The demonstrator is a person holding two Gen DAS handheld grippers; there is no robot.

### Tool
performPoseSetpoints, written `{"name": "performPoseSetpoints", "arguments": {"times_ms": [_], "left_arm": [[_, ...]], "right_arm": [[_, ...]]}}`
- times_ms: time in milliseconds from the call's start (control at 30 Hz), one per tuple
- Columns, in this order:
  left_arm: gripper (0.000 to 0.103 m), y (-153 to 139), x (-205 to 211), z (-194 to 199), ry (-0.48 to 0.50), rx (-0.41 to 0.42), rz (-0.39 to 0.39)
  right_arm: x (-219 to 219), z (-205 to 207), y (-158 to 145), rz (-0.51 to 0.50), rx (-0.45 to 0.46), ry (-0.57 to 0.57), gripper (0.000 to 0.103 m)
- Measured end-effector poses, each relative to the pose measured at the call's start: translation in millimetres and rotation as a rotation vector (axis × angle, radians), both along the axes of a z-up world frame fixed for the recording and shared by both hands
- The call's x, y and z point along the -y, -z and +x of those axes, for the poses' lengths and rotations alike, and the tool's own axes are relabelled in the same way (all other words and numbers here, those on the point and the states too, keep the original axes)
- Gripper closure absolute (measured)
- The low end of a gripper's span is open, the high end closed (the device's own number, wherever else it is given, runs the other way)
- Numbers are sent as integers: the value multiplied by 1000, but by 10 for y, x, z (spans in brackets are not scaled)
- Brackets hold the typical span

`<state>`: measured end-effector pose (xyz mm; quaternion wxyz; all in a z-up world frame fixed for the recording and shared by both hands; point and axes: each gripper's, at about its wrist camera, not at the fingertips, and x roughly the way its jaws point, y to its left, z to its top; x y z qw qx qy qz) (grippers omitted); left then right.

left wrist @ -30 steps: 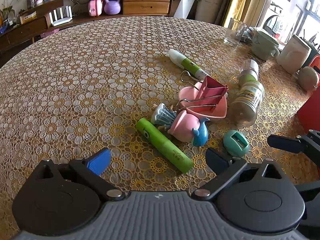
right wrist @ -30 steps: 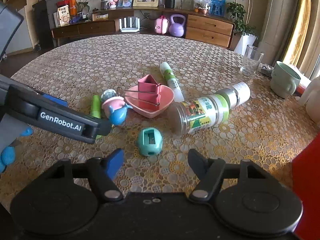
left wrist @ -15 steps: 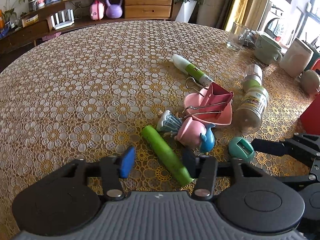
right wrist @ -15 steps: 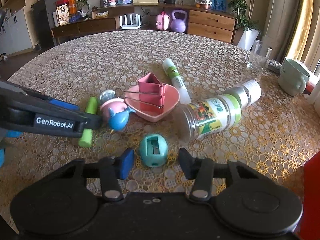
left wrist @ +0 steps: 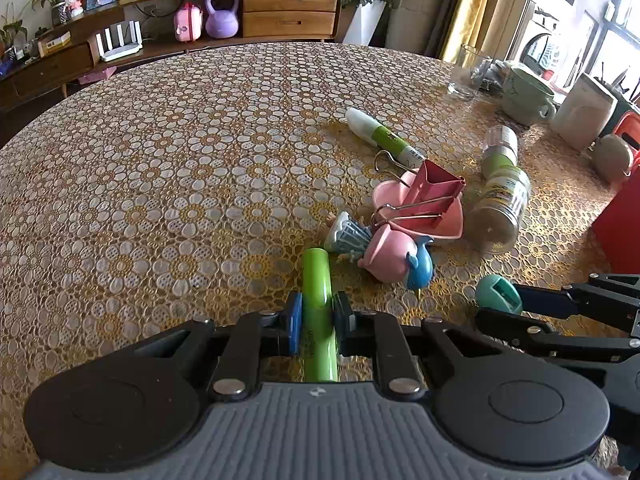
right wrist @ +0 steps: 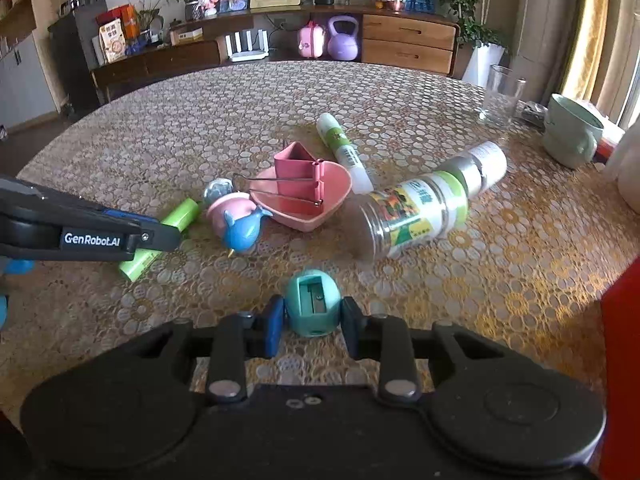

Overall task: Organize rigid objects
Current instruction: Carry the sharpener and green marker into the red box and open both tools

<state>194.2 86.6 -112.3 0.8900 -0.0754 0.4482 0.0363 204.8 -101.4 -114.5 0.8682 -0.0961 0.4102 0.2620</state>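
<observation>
A light green tube (left wrist: 316,280) lies on the lace-covered table, and my left gripper (left wrist: 316,320) is shut on its near half, one pad on each side. In the right wrist view the same tube (right wrist: 180,214) pokes out past the left gripper (right wrist: 168,236). A teal pencil sharpener (right wrist: 314,304) sits between the pads of my right gripper (right wrist: 312,328), whose jaws are closing and touch it on both sides. From the left wrist view the sharpener (left wrist: 494,290) shows at the right gripper's tips (left wrist: 500,304).
Just beyond lie a pink and blue toy (left wrist: 396,260), a small doll (left wrist: 348,236), a pink heart dish (left wrist: 444,224) holding a pink binder clip (left wrist: 436,184), a white-green pen (left wrist: 380,132) and a jar on its side (right wrist: 420,208). A glass (left wrist: 466,72), a green mug (left wrist: 524,96) and a red box (left wrist: 624,216) stand at the right.
Both grippers went from wide open to closed: the left onto the green tube, which now points straight away from it, the right onto the teal sharpener.
</observation>
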Motion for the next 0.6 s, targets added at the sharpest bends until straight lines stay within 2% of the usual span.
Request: {"name": "performPoseSetpoints", "arguments": {"times_ms": [267,600], "left_arm": [[86,-127,-26,-188,-4,0,-16],[86,-538,266,-380,71,20,-41]], "right_arm": [[224,-223,-248,31,5,21,74],[678,-466,-757,64,62,52,74]]}}
